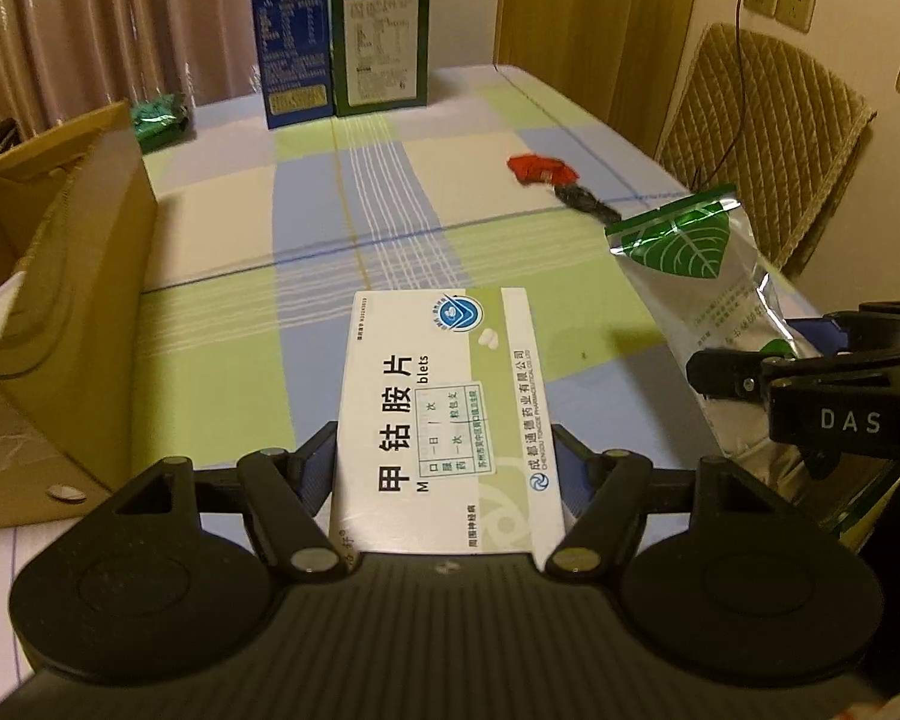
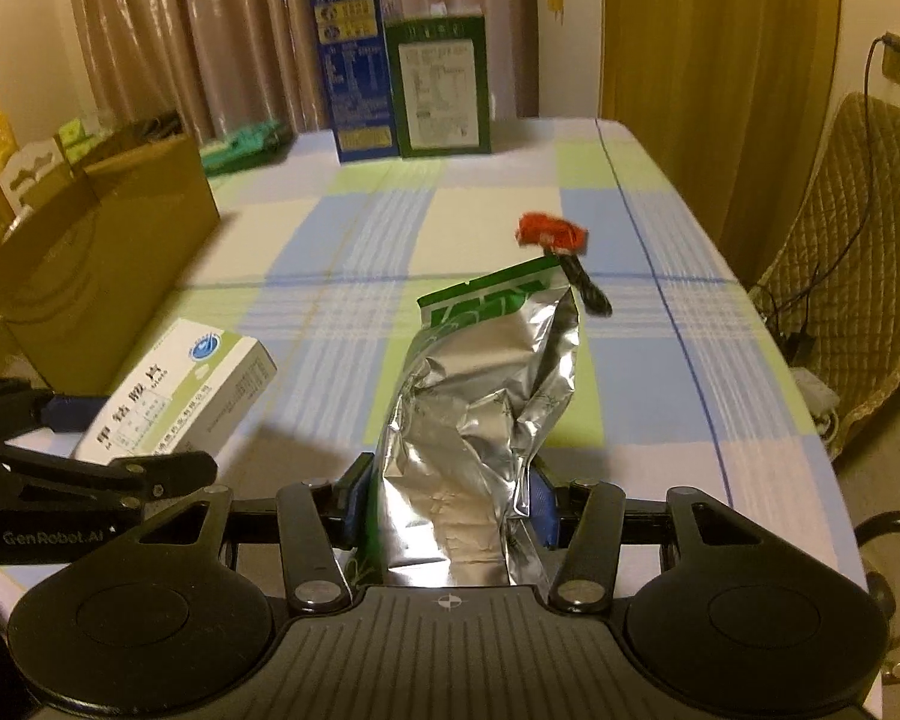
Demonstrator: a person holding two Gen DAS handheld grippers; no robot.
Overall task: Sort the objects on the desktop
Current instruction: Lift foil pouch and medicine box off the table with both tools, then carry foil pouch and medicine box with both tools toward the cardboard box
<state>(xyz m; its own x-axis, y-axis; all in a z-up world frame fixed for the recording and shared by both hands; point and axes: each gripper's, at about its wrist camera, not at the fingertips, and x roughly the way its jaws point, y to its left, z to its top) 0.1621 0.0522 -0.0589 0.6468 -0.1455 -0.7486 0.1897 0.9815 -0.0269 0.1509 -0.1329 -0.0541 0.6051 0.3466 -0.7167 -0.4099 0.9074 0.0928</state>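
White cardboard, printed with black Chinese characters and a green band, fills the left wrist view: a flat medicine box (image 1: 441,420) is clamped between the fingers of the left gripper (image 1: 444,468), held above the checked green, blue and cream tabletop (image 1: 222,324). In the right wrist view the same box (image 2: 180,396) shows at the lower left, lifted clear of the cloth.

The right gripper (image 2: 447,504) is closed on a crumpled silver foil pouch with a green leaf-printed top (image 2: 480,408), which stands upright between its blue-padded fingers; from the left wrist view the pouch (image 1: 690,276) hangs at the right, beside the box.

An open brown cardboard carton (image 1: 72,276) sits at the left edge of the tabletop. Farther back lies a small red and black object (image 2: 555,240), well apart from both grippers. At the far end stand a tall blue carton (image 2: 351,69) and a green carton (image 2: 441,87), touching side by side.
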